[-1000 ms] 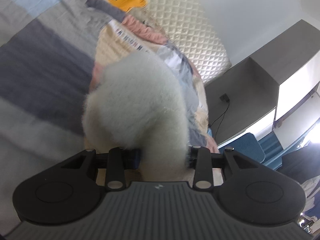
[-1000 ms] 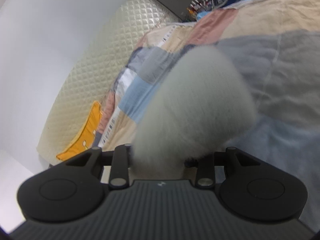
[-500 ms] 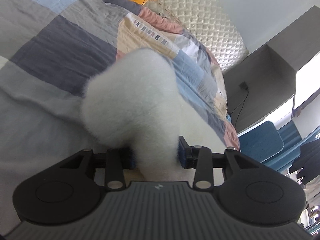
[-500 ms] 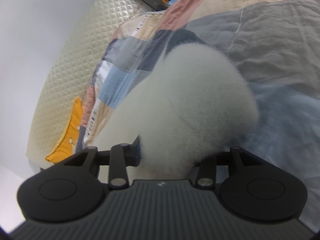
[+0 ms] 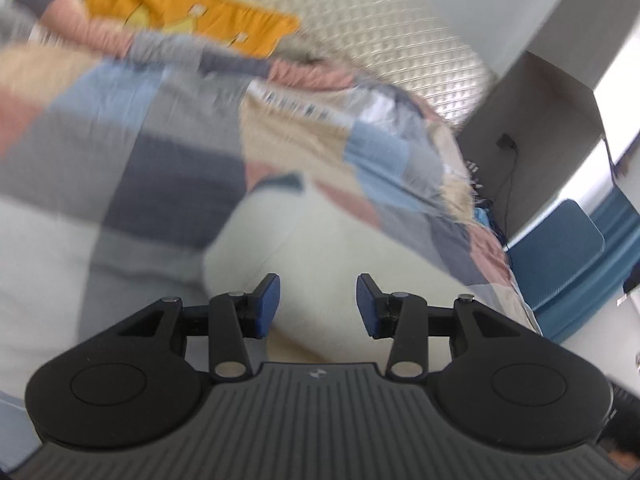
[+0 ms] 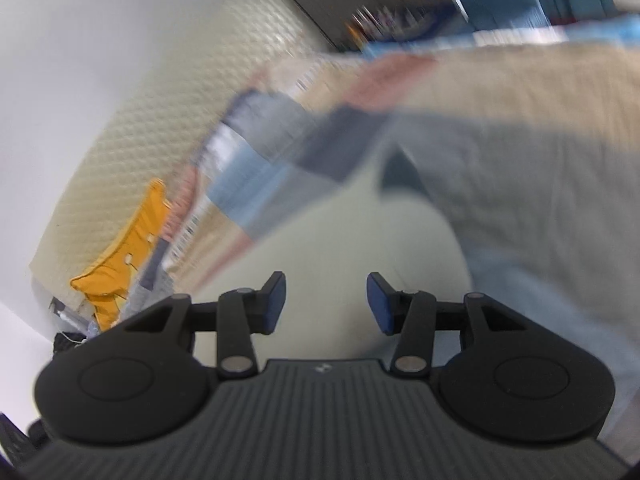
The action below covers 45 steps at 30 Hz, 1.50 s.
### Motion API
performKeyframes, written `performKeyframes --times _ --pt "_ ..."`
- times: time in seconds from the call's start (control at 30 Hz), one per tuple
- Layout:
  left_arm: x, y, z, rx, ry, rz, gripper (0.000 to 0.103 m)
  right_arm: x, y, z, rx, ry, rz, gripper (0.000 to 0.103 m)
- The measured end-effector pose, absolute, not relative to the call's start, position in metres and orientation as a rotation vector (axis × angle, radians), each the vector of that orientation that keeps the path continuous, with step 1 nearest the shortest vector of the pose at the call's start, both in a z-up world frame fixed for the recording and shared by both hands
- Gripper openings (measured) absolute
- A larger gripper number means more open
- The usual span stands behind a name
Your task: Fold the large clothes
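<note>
The white fleece garment (image 5: 320,248) lies flat on the bed's patchwork quilt (image 5: 168,152) – apparently one fold laid down. Left tongs (image 5: 318,306) are opening with nothing between them; right tongs (image 6: 326,304) stand spread and empty. Further folds probably remain.

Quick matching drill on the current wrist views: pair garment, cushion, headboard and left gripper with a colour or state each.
Things:
1. fluffy garment
2. cushion
3. headboard
4. left gripper

Descriptions:
a. orange
b. cream, quilted
c. jaws apart, nothing pinched
d. white, lying on the patchwork bedspread

Pairs: 1-d, 2-a, 3-b, 4-c
</note>
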<state>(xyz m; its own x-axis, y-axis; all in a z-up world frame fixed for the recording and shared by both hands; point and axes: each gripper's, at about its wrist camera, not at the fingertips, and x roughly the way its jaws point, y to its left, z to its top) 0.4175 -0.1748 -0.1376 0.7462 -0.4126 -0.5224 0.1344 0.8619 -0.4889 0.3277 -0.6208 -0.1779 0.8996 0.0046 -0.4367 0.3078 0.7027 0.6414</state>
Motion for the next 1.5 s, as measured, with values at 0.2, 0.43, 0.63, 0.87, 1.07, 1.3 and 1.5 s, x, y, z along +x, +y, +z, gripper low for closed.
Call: performKeyframes --times 0.2,0.43,0.63,0.87,1.07,1.3,1.5 --pt "0.377 -0.172 -0.042 -0.329 0.554 -0.317 0.047 0.295 -0.596 -0.086 0.592 0.310 -0.146 0.049" --pt "0.294 -0.178 0.050 -0.164 0.405 -0.412 0.047 0.239 -0.545 -0.002 0.373 0.225 -0.142 0.049" --pt "0.229 -0.173 0.093 -0.086 0.328 -0.467 0.048 0.181 -0.495 0.029 0.264 0.180 -0.088 0.049" --pt "0.162 -0.154 0.102 -0.041 0.307 -0.482 0.048 0.126 -0.450 0.019 0.197 0.175 -0.049 0.049" --pt "0.113 -0.140 0.083 -0.031 0.296 -0.498 0.048 0.091 -0.433 -0.008 0.221 0.181 -0.075 0.049" --pt "0.067 -0.138 0.039 -0.010 0.317 -0.509 0.049 0.079 -0.421 -0.046 0.227 0.225 -0.097 0.049" --pt "0.066 -0.142 0.003 -0.023 0.368 -0.513 0.052 0.092 -0.418 -0.089 0.198 0.283 -0.150 0.049"
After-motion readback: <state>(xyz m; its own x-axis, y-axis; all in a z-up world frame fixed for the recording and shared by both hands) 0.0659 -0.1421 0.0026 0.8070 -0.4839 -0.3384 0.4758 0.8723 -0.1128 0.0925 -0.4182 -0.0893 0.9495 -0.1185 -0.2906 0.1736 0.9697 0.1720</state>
